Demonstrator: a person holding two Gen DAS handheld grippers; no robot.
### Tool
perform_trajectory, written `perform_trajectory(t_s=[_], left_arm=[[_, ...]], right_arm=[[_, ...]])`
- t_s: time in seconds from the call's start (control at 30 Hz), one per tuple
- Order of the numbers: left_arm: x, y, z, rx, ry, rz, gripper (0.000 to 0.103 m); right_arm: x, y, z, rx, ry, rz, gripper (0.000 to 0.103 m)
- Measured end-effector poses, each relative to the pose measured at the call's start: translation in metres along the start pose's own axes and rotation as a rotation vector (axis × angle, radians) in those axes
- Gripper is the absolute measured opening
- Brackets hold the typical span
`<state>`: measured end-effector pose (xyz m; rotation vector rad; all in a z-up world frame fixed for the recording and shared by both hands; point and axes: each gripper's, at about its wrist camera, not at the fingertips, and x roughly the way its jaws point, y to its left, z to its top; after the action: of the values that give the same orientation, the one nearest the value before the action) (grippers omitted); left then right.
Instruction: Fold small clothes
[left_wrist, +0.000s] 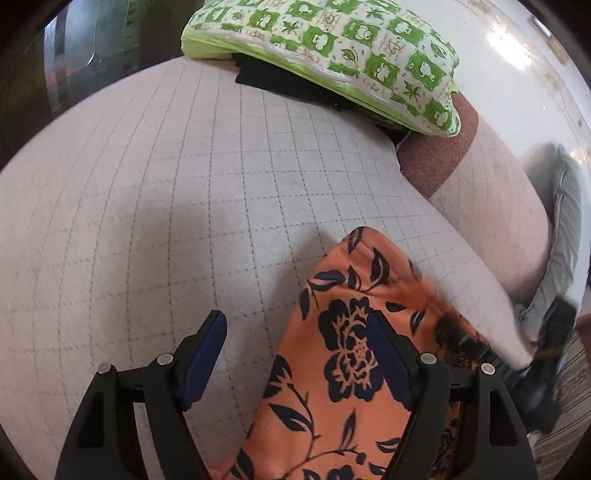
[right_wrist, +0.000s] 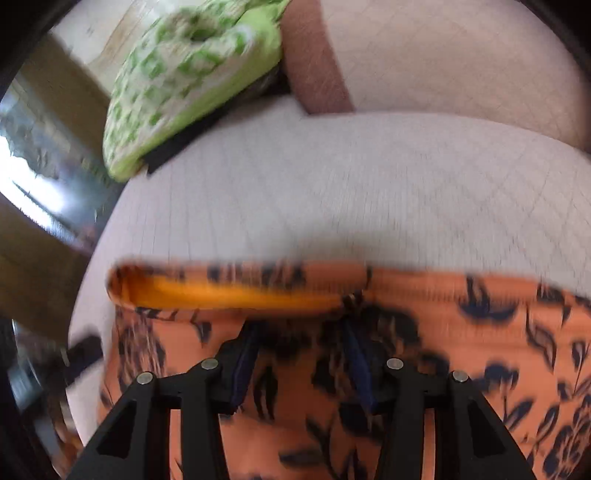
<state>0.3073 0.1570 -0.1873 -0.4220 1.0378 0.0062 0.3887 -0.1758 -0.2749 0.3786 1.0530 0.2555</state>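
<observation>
At the far edge of the pale quilted bed cover (left_wrist: 184, 206), a green-and-white checked pillow (left_wrist: 332, 51) lies on top of a flat black item (left_wrist: 273, 79), with a reddish-brown cushion (left_wrist: 439, 155) just beside it. Grey folded fabric (left_wrist: 565, 229) sits off to the right, past the bed's edge. Nothing lies on the open stretch of cover between the pillow and the clothing.

The orange garment (left_wrist: 332, 387) is printed with dark navy flowers and leaves; it lies on the near part of the cover. In the right wrist view (badly motion-blurred) its upper edge is rolled over, showing a plain, brighter orange inside (right_wrist: 236, 291). The pillow's squares carry small motifs and marks too small to read.

The left gripper (left_wrist: 295, 354) stands wide apart with nothing clamped: 1 finger is over the bare cover, the other over the garment. The right gripper (right_wrist: 301, 354) hovers over the garment with its 2 fingers partly apart; whether the pads pinch any cloth I cannot tell.
</observation>
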Motion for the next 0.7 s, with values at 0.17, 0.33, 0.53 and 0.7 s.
perform_trajectory(t_s=[0.17, 0.33, 0.53, 0.7], left_arm=[[-0.003, -0.008, 0.001, 0.007, -0.003, -0.058, 0.078], [0.000, -0.023, -0.007, 0.042, 0.016, -0.078, 0.078], [0.028, -0.025, -0.023, 0.071, 0.117, 0.138, 0.079], [0.036, -0.025, -0.031, 0.083, 0.133, 0.199, 0.086]], right_arm=[[-0.049, -0.027, 0.001, 0.081, -0.111, 0.029, 0.050], [-0.125, -0.073, -0.045, 0.097, -0.154, -0.013, 0.050], [-0.185, -0.126, -0.117, 0.141, -0.146, -0.115, 0.054], [-0.167, -0.174, -0.145, 0.269, -0.112, -0.083, 0.057]])
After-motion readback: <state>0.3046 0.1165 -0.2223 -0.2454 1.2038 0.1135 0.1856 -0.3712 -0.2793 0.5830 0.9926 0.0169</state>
